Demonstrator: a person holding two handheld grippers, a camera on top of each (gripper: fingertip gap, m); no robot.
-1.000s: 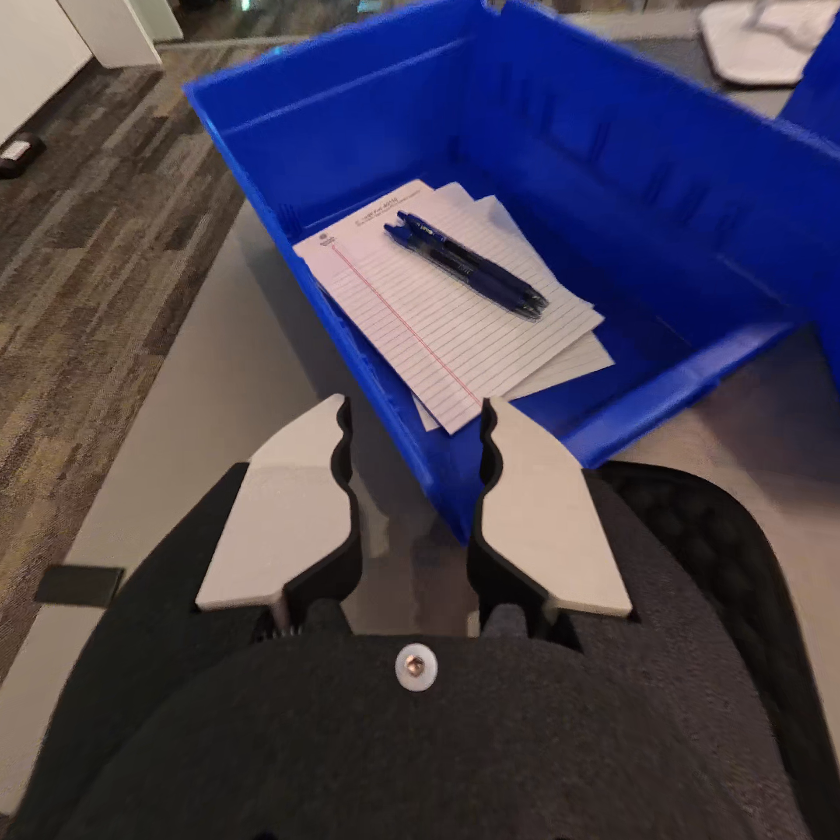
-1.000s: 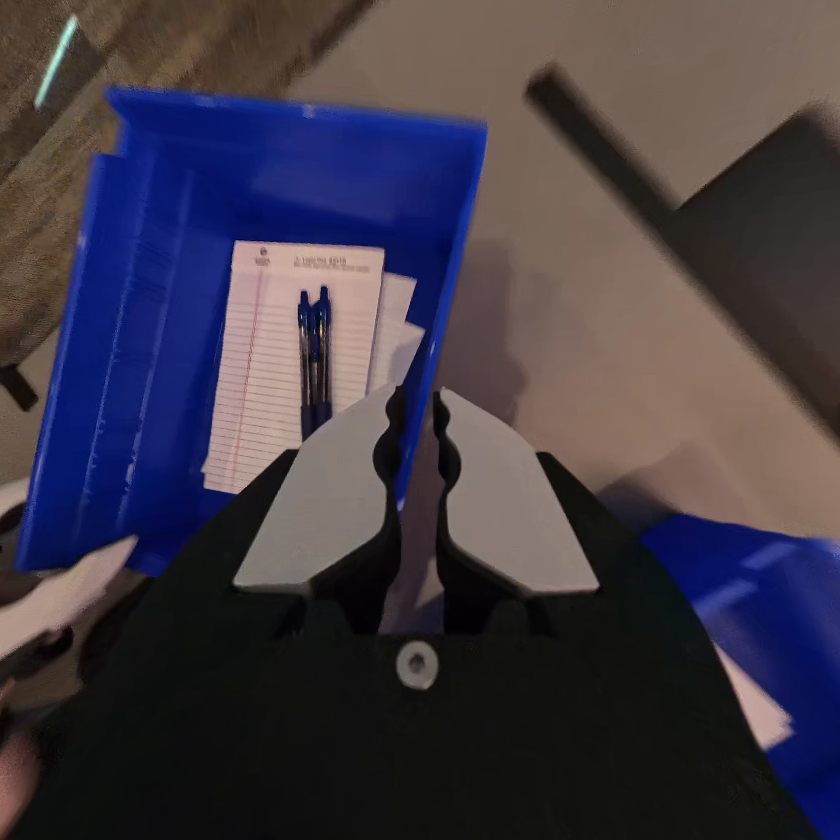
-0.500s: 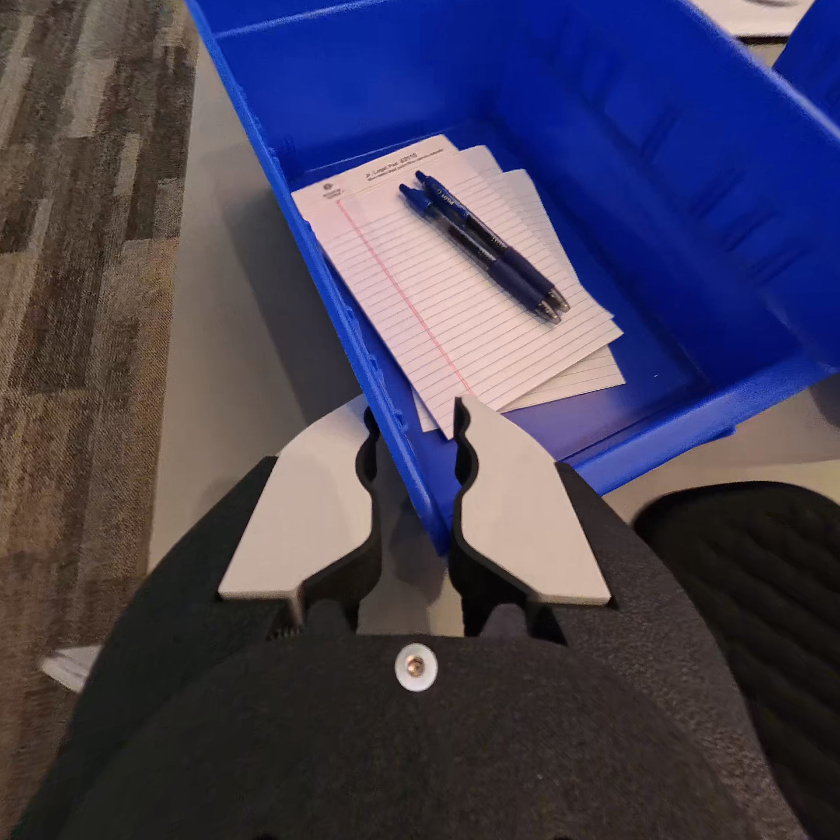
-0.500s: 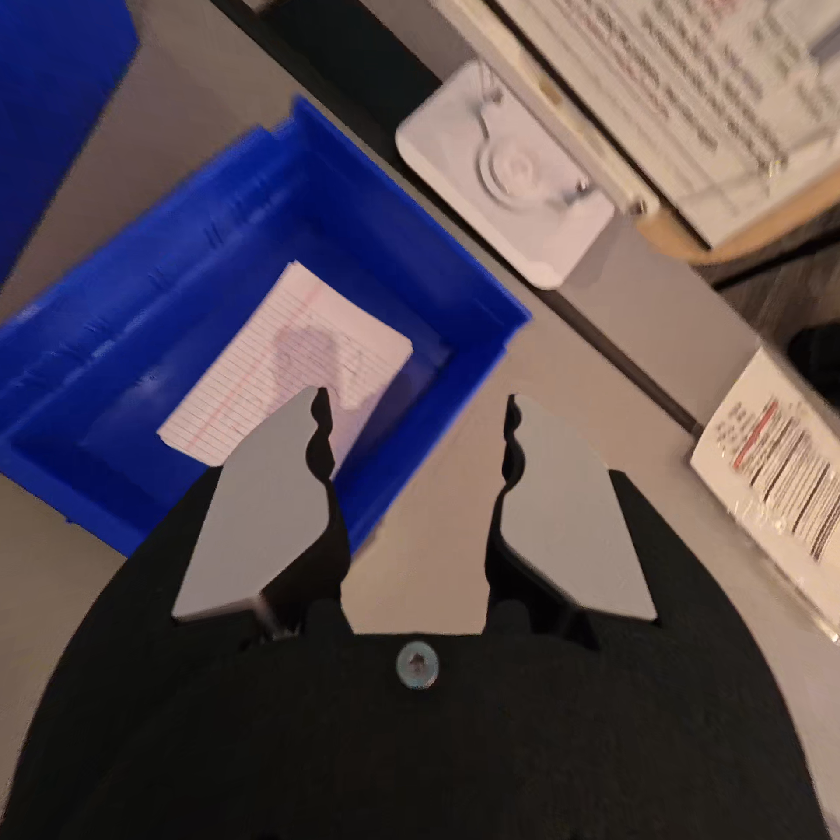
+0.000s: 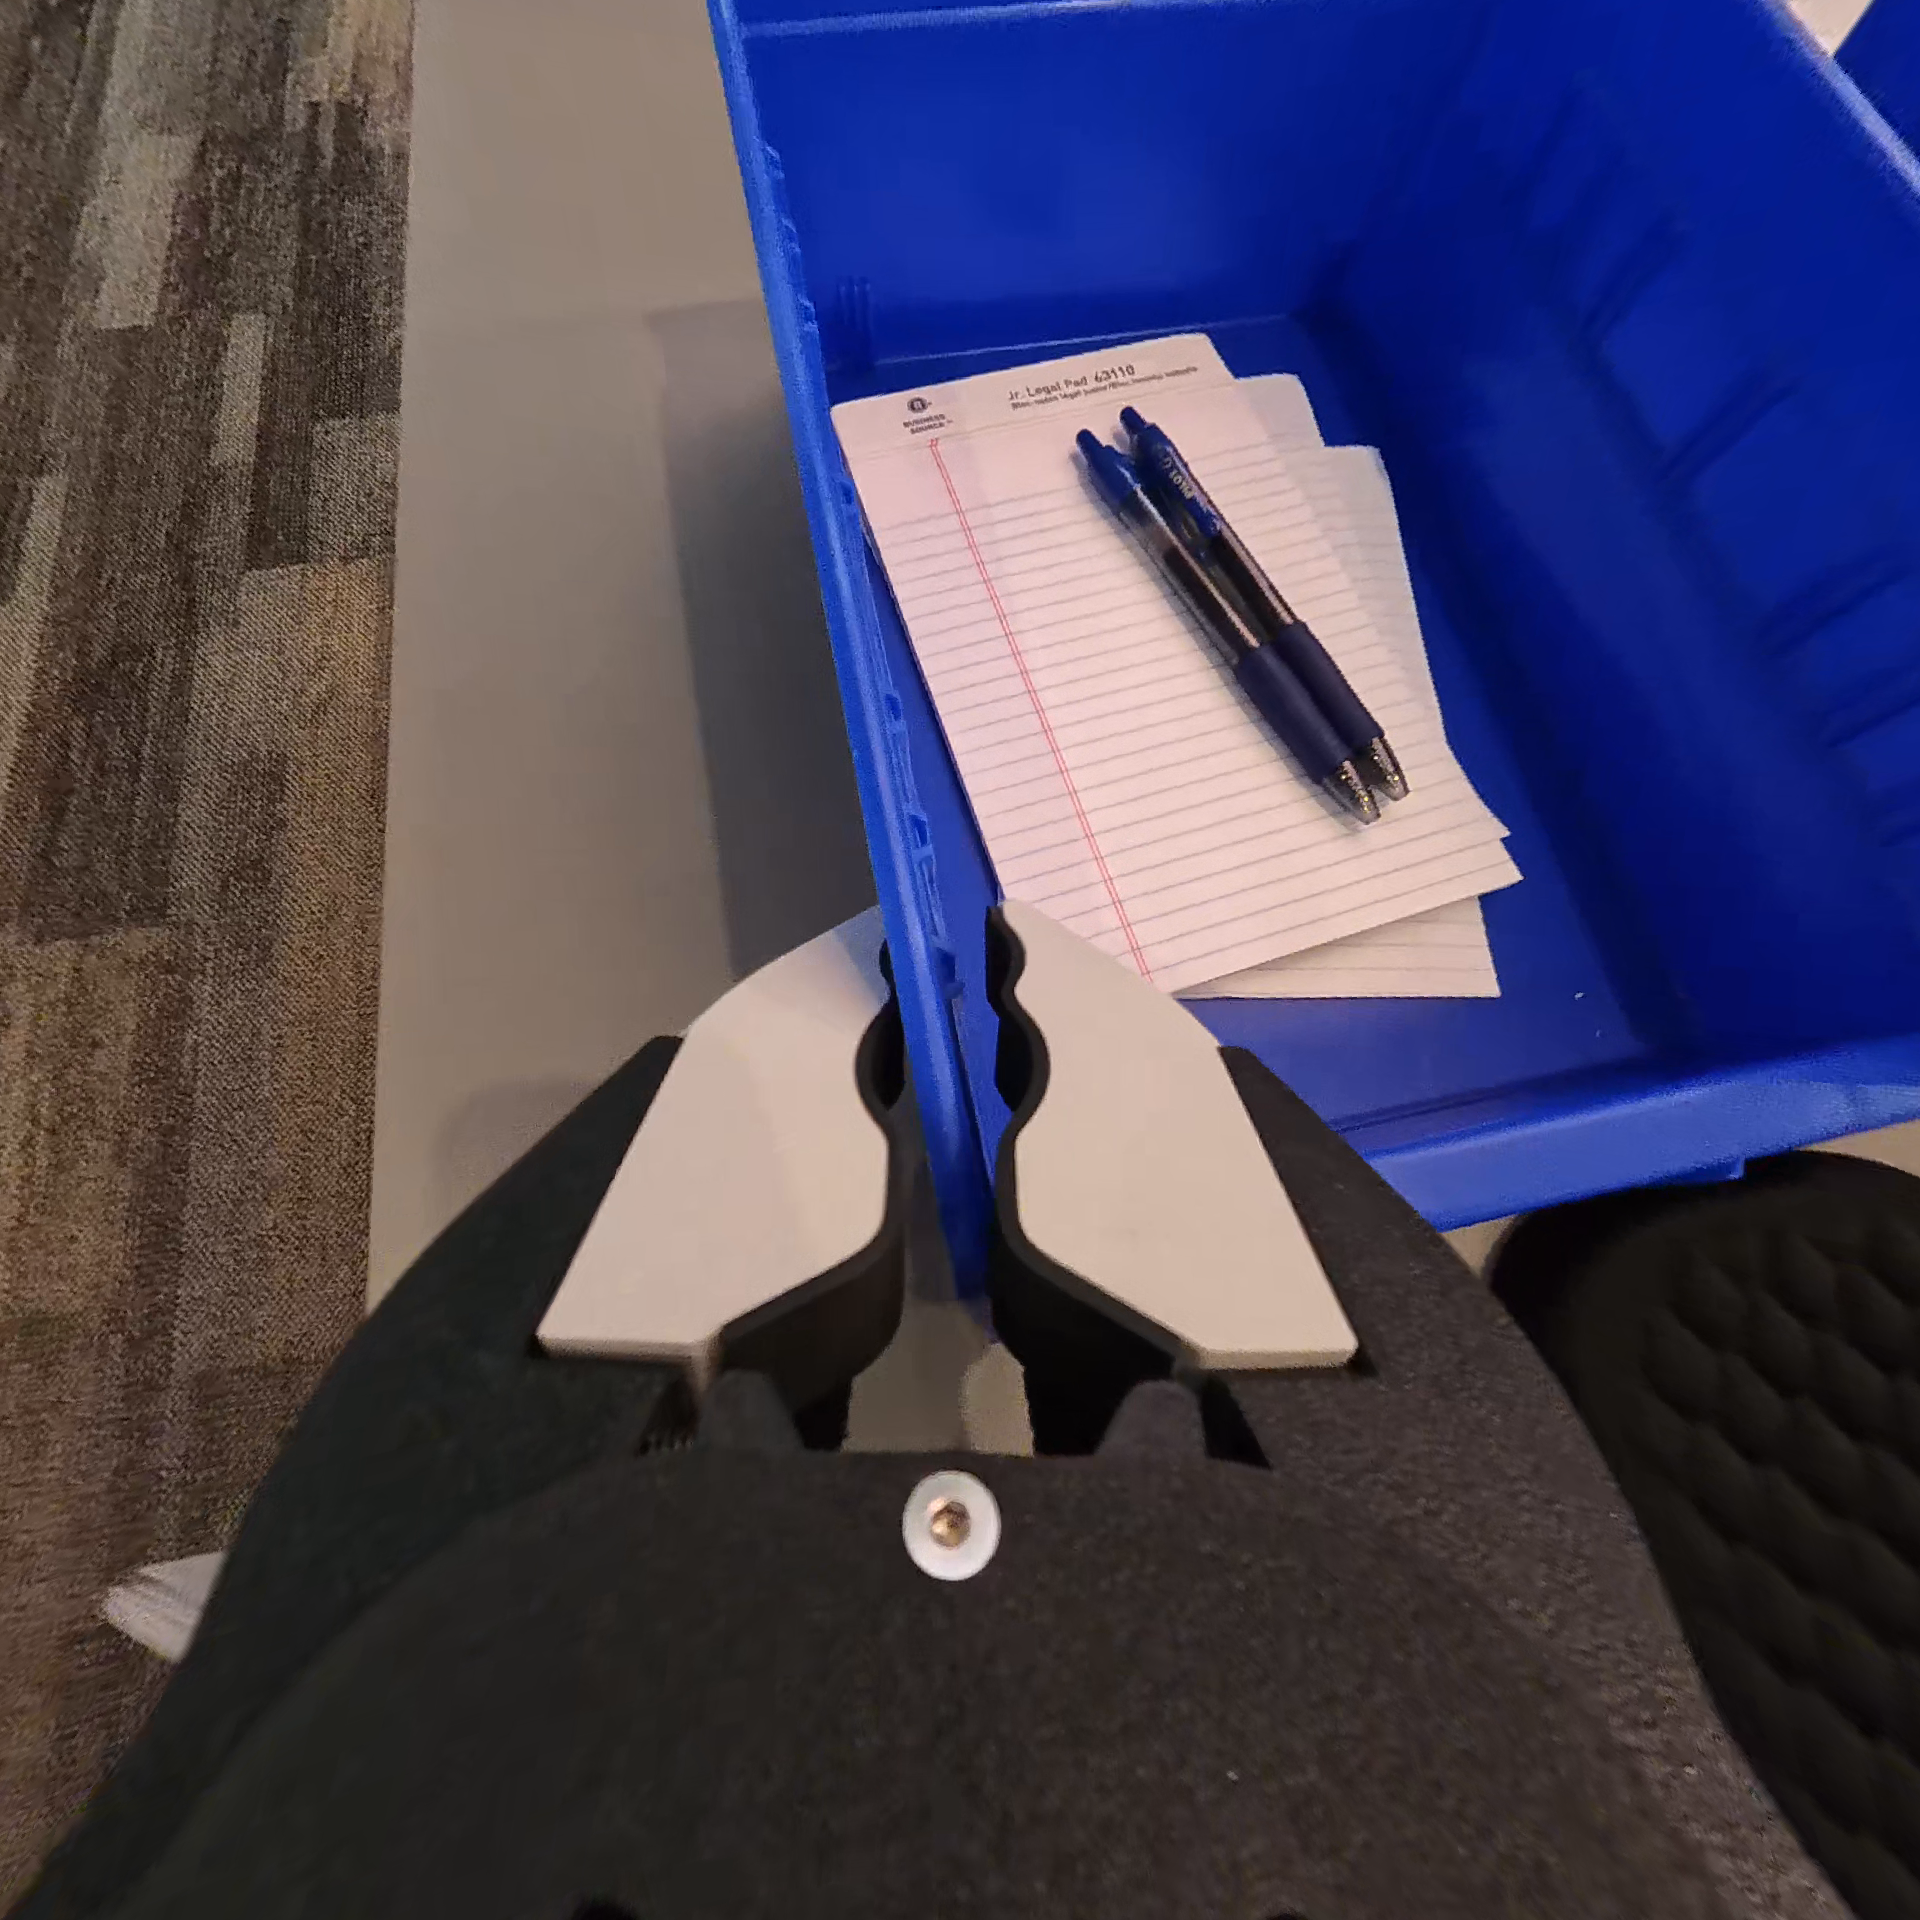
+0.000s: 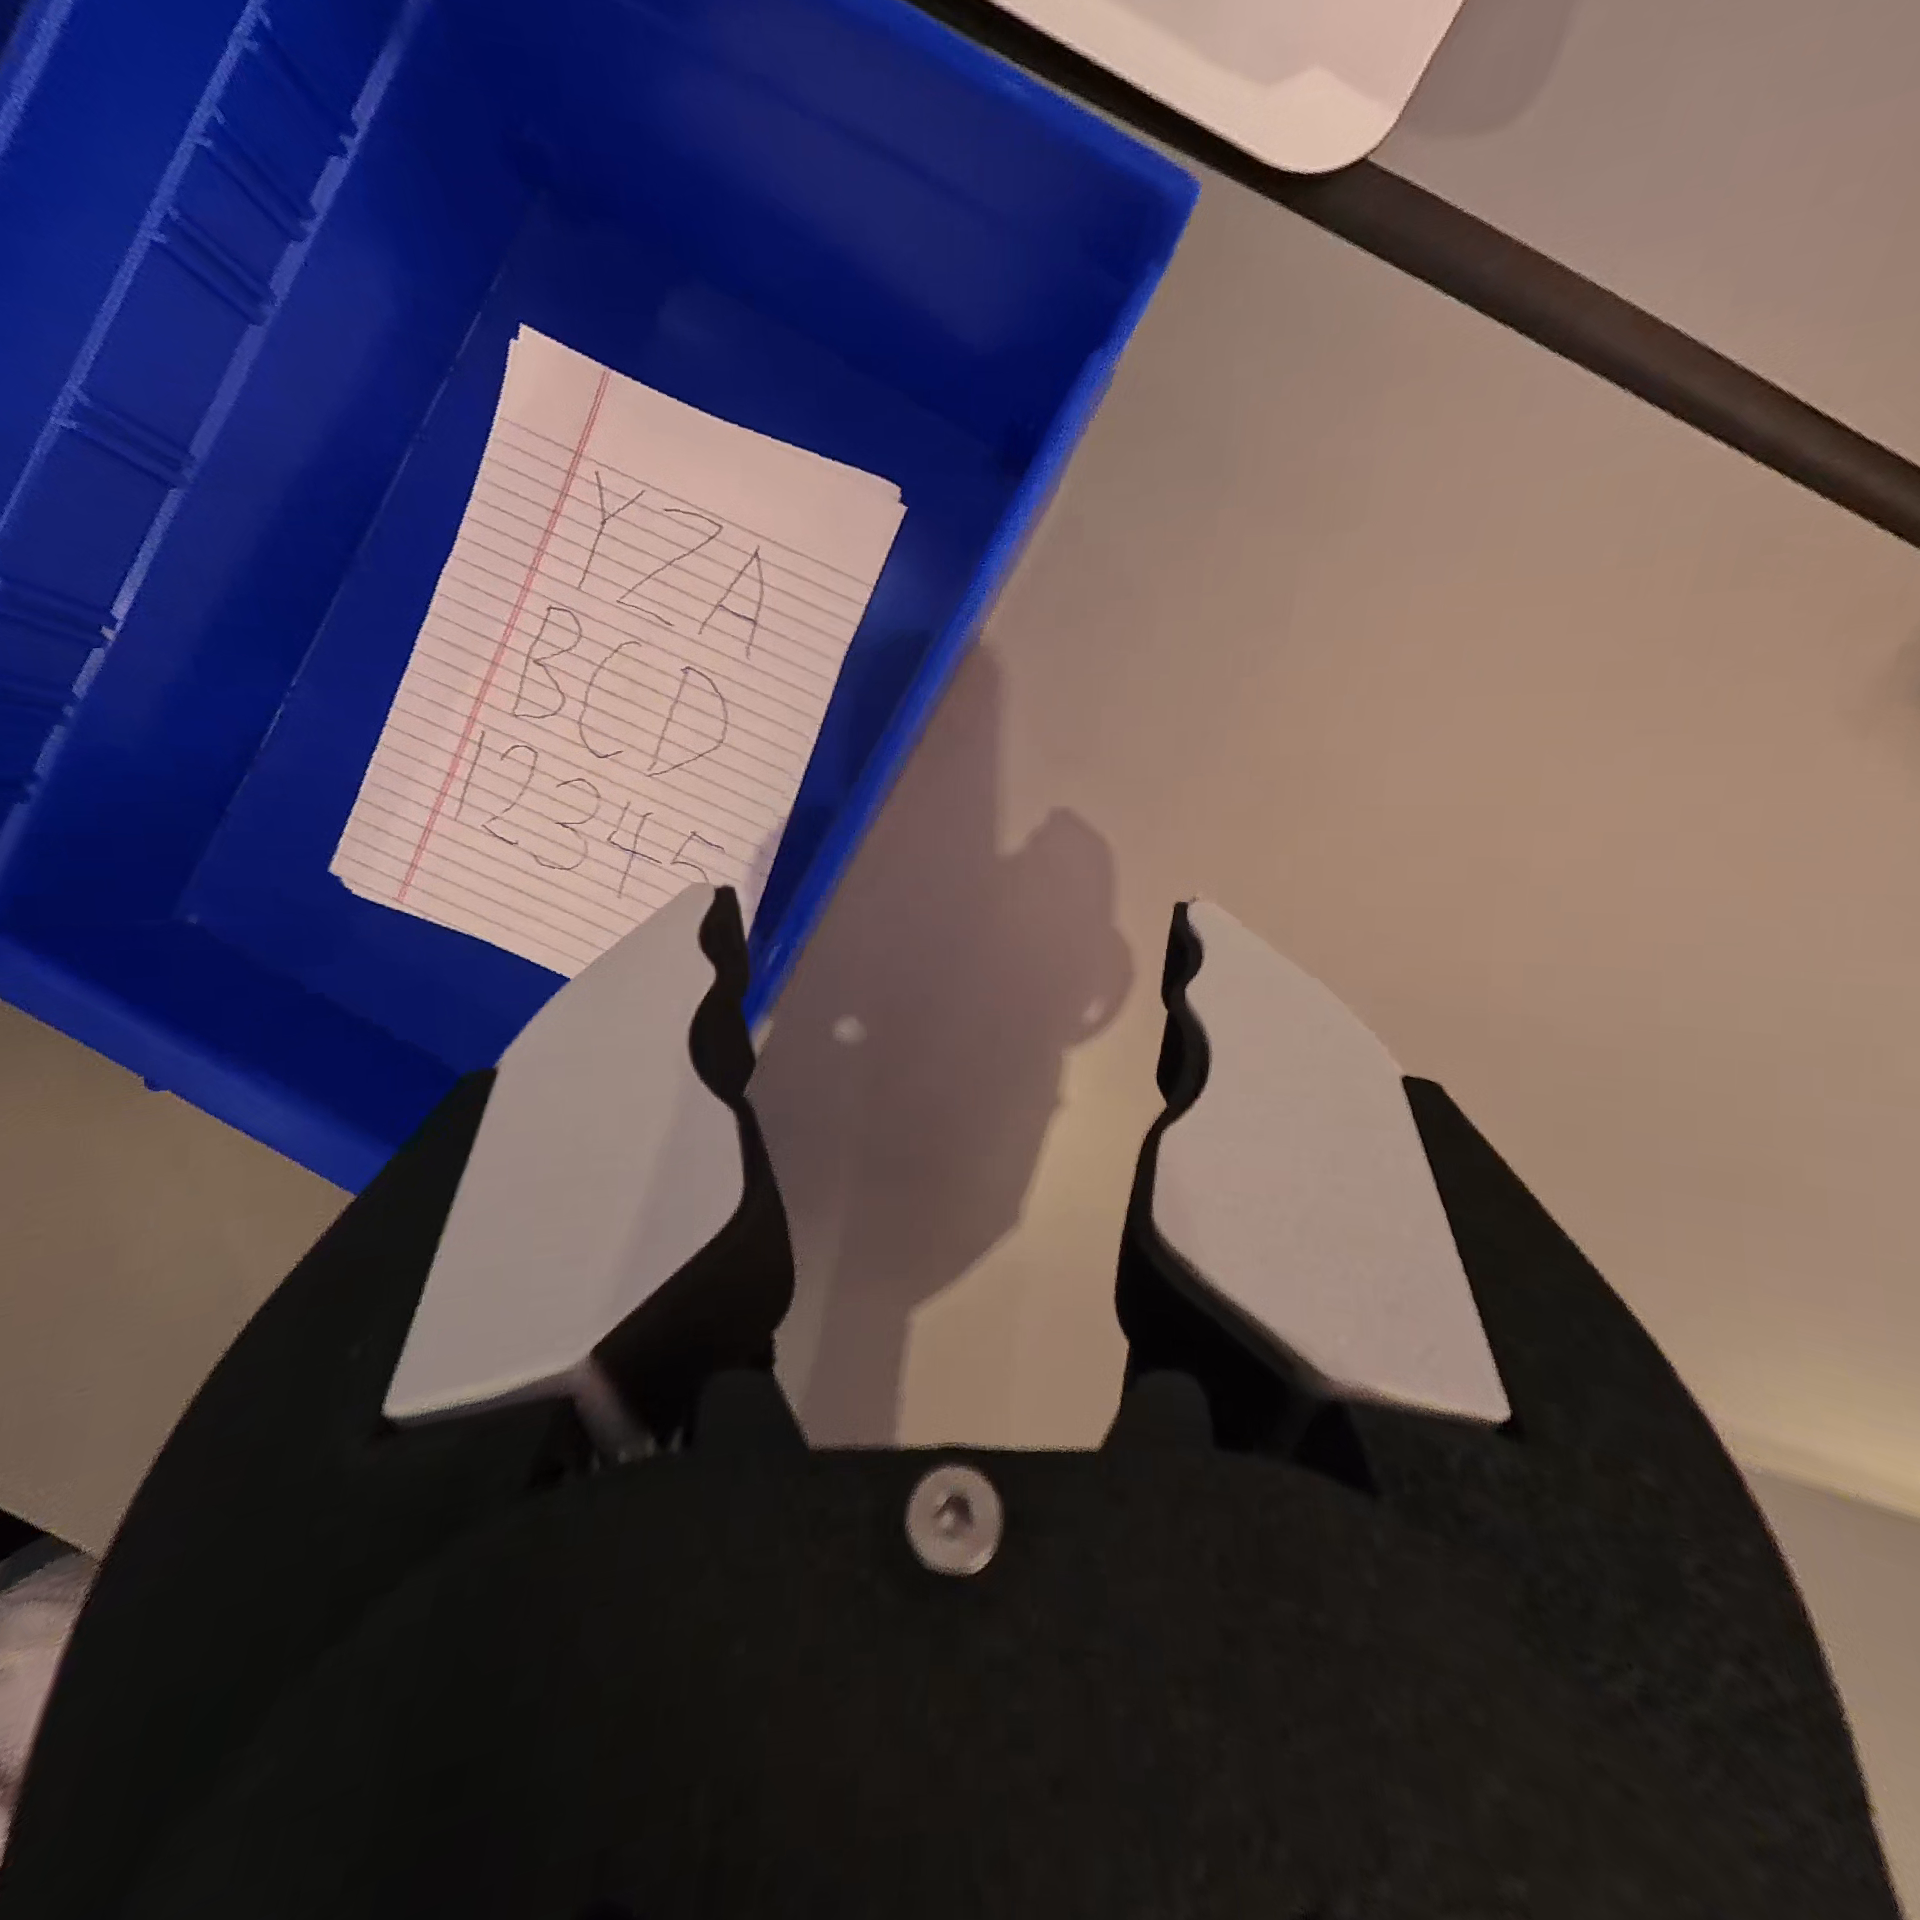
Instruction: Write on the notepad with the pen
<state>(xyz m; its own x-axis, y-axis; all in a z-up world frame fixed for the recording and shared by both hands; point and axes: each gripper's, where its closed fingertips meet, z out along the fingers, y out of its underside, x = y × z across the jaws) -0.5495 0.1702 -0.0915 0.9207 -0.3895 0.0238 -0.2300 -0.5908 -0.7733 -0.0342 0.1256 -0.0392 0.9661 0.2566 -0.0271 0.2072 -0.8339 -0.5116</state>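
Left gripper (image 5: 940, 935), its grey fingers narrowed around the near left wall of a deep blue plastic bin (image 5: 914, 727), appears to pinch that wall; whether the pads press it cannot be told. Inside, a white lined notepad (image 5: 1122, 665) lies against the left wall over loose sheets, unmarked, with two dark blue retractable pens (image 5: 1236, 613) side by side on its right half. Right gripper (image 6: 951, 909) hangs spread wide and empty above the grey worktop (image 6: 1455, 675), beside a second blue bin (image 6: 1039, 499) holding a handwritten lined sheet (image 6: 623, 665). Judged progress: no pen is lifted, and picking one up and writing remain.
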